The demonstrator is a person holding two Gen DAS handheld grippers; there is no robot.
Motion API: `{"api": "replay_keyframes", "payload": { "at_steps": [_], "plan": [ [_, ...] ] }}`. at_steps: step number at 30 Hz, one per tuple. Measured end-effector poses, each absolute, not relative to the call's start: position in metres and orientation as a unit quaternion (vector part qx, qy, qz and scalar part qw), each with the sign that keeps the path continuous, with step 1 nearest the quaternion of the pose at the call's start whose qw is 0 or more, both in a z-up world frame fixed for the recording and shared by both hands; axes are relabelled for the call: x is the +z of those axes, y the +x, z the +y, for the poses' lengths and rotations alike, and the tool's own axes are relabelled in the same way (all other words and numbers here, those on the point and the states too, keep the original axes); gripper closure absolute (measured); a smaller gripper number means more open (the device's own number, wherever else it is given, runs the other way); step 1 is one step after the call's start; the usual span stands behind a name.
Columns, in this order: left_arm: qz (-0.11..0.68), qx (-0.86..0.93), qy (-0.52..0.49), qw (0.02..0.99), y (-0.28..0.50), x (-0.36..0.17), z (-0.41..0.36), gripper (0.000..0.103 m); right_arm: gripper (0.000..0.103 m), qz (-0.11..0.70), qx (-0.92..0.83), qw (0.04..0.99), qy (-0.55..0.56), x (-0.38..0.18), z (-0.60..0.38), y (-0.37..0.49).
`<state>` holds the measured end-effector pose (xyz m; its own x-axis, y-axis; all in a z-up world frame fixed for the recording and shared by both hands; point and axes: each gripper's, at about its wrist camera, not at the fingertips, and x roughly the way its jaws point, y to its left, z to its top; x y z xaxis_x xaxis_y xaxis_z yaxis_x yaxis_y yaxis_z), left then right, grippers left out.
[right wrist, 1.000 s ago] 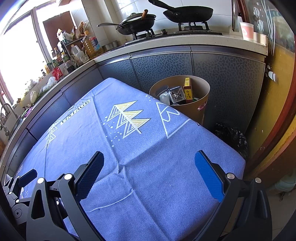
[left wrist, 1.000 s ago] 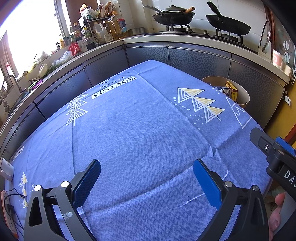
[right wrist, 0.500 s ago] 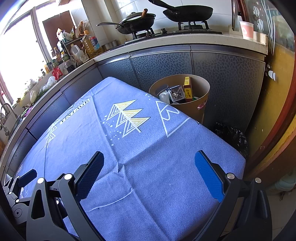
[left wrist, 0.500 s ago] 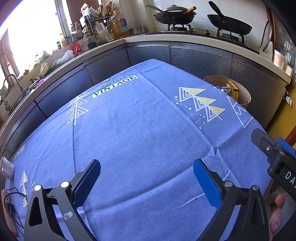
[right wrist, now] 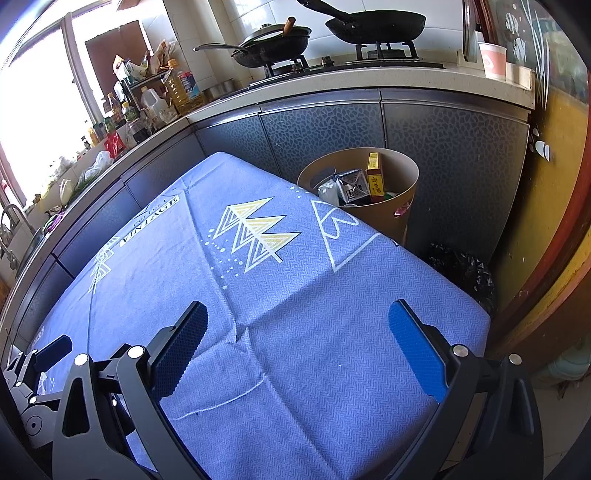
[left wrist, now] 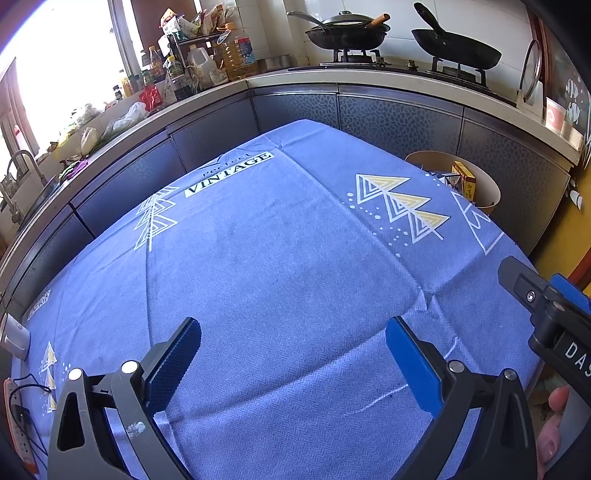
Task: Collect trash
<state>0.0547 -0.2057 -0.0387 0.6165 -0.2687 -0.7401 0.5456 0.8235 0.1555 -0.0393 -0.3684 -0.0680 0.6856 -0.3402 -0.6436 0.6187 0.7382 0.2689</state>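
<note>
Beyond the far right corner of the table, well ahead of both tongs, stands the bin [right wrist: 380,218], a tan round tub against the dark cabinets [right wrist: 325,129]. The trash [right wrist: 354,186] lies inside it: a yellow box [right wrist: 373,177] upright at the back, a silvery carton beside it, and something pale at the left that is too small to tell. The right tongs [right wrist: 297,341] hover over the near part of the blue cloth [right wrist: 295,295], spread wide and gripping nothing; the bin is ahead and slightly right of them. The left tongs [left wrist: 293,354] are likewise wide apart and empty, with the bin [left wrist: 484,184] far off to their right, half hidden by the cloth's edge. Two pans [right wrist: 376,24] sit on the stove behind.
</note>
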Motion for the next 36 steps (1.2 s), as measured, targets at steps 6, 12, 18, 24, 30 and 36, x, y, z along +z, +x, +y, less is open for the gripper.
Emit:
{"api": "replay_keyframes", "payload": {
  "at_steps": [6, 12, 18, 24, 30, 36],
  "plan": [
    [0.369, -0.234, 0.182, 0.881, 0.053, -0.036, -0.205, 0.003, 0.006, 0.29, -0.268, 0.886, 0.241, -0.069, -0.369, -0.041],
    [0.361, -0.23, 0.189, 0.884, 0.049, -0.033, -0.206, 0.003, 0.006, 0.287, -0.266, 0.888, 0.241, -0.065, -0.367, -0.045],
    [0.361, -0.227, 0.189, 0.884, 0.05, -0.032, -0.206, 0.003, 0.006, 0.288, -0.266, 0.889, 0.239, -0.062, -0.368, -0.043],
    [0.363, -0.224, 0.189, 0.884, 0.052, -0.033, -0.206, 0.003, 0.006, 0.288, -0.264, 0.889, 0.237, -0.06, -0.366, -0.041],
    [0.365, -0.223, 0.189, 0.884, 0.053, -0.035, -0.207, 0.003, 0.006, 0.289, -0.264, 0.889, 0.238, -0.059, -0.366, -0.04],
    [0.367, -0.225, 0.191, 0.882, 0.052, -0.037, -0.208, 0.003, 0.006, 0.291, -0.263, 0.889, 0.238, -0.06, -0.366, -0.038]
  ]
}}
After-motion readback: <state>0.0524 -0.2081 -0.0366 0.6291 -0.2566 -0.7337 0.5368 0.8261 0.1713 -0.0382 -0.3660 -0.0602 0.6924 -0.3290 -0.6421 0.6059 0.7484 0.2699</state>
